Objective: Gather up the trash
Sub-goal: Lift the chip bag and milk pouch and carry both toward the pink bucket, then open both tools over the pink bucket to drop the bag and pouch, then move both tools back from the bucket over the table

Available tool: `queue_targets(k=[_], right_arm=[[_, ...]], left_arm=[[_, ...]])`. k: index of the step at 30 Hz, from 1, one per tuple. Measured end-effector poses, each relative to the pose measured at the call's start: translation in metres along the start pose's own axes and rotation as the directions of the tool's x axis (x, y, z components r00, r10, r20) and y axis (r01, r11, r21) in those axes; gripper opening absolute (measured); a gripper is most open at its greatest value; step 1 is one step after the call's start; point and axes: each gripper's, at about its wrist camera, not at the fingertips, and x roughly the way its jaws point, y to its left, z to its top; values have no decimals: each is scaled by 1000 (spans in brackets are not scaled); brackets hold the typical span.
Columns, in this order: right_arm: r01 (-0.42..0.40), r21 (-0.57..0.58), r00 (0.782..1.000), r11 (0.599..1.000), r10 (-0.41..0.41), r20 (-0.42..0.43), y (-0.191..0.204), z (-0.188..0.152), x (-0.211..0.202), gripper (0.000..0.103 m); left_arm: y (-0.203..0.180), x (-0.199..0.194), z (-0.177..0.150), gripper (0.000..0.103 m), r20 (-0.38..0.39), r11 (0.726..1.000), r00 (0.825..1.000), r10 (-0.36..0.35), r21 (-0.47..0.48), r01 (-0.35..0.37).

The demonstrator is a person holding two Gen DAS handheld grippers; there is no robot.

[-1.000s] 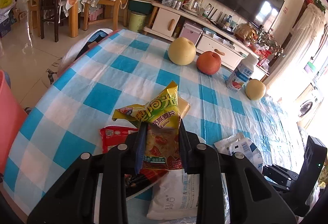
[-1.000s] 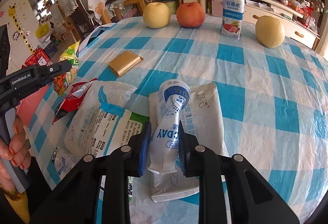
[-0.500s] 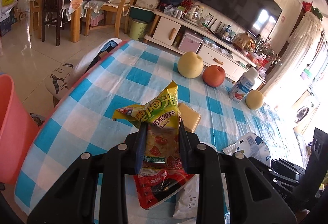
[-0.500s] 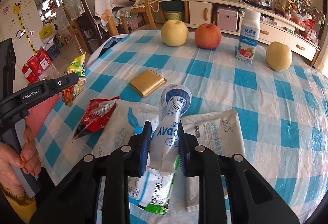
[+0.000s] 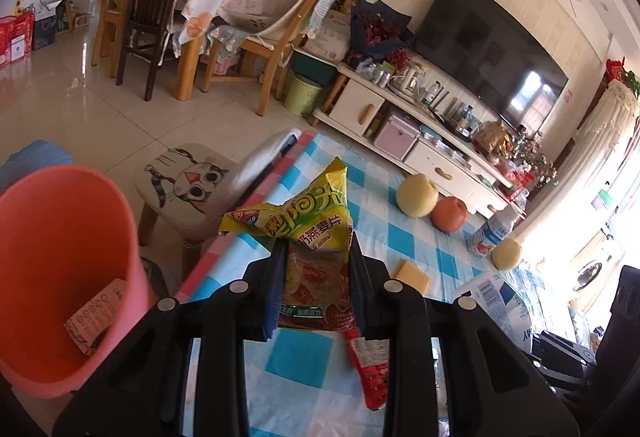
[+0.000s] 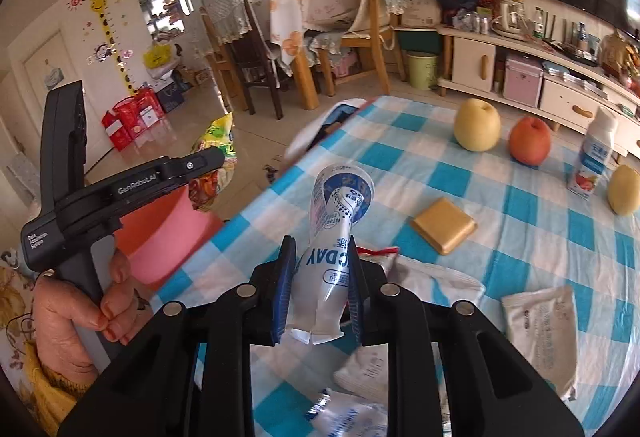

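Observation:
My left gripper (image 5: pixel 315 265) is shut on a yellow oat-flake snack bag (image 5: pixel 308 229) and holds it in the air above the table's left edge. A pink bin (image 5: pixel 60 269) stands on the floor to its left, with a small wrapper (image 5: pixel 94 315) inside. My right gripper (image 6: pixel 320 277) is shut on a white and blue plastic wrapper (image 6: pixel 338 221), lifted over the checked table (image 6: pixel 520 237). The right wrist view shows the left gripper (image 6: pixel 192 167) with its yellow bag (image 6: pixel 216 145) over the pink bin (image 6: pixel 168 233).
A red wrapper (image 5: pixel 370 369) and white bags (image 6: pixel 540 329) lie on the table. Two pears (image 6: pixel 478 125), an apple (image 6: pixel 530 141), a yoghurt bottle (image 6: pixel 594 161) and a gold packet (image 6: pixel 444 225) sit farther back. A cat-face stool (image 5: pixel 180 185) stands by the table's left edge.
Both grippers have lifted their wrappers off the table and swung left toward the pink bin, which has come into view.

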Motion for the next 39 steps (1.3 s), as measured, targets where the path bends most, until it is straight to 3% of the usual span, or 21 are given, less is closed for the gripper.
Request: queue_targets(k=[7, 13, 19, 24, 25, 26, 27, 29, 31, 34, 39], right_arm=[[-133, -73, 991, 988, 131, -30, 77, 25, 28, 26], [-213, -159, 976, 964, 203, -80, 141, 43, 59, 26], [-261, -241, 964, 935, 237, -125, 190, 49, 89, 26], [-239, -301, 968, 923, 202, -149, 217, 47, 114, 26], [-227, -307, 971, 924, 190, -145, 219, 46, 117, 31], [-221, -303, 972, 927, 185, -144, 219, 45, 120, 41], [-208, -294, 975, 933, 175, -135, 218, 45, 121, 46], [-179, -286, 982, 941, 153, -111, 212, 46, 119, 66], [-142, -286, 989, 948, 124, -79, 205, 47, 114, 72], [-90, -272, 996, 958, 81, -43, 191, 47, 106, 85], [1, -247, 1000, 969, -5, -18, 161, 45, 93, 90]], left_arm=[[69, -27, 18, 30, 46, 991, 997, 69, -115, -63], [131, -38, 23, 30, 37, 964, 986, 164, -216, -152], [169, -42, 20, 30, 17, 934, 974, 227, -287, -212], [190, -34, 19, 31, -26, 915, 964, 265, -309, -260], [193, -32, 18, 37, -38, 910, 959, 281, -307, -278], [194, -30, 18, 51, -48, 905, 953, 299, -302, -299], [195, -30, 18, 57, -46, 901, 949, 313, -301, -312], [197, -33, 19, 68, -25, 896, 942, 334, -302, -325], [199, -38, 19, 78, -1, 891, 939, 344, -316, -327], [196, -43, 19, 82, 32, 890, 934, 357, -315, -329], [179, -49, 22, 87, 100, 902, 924, 370, -276, -331]])
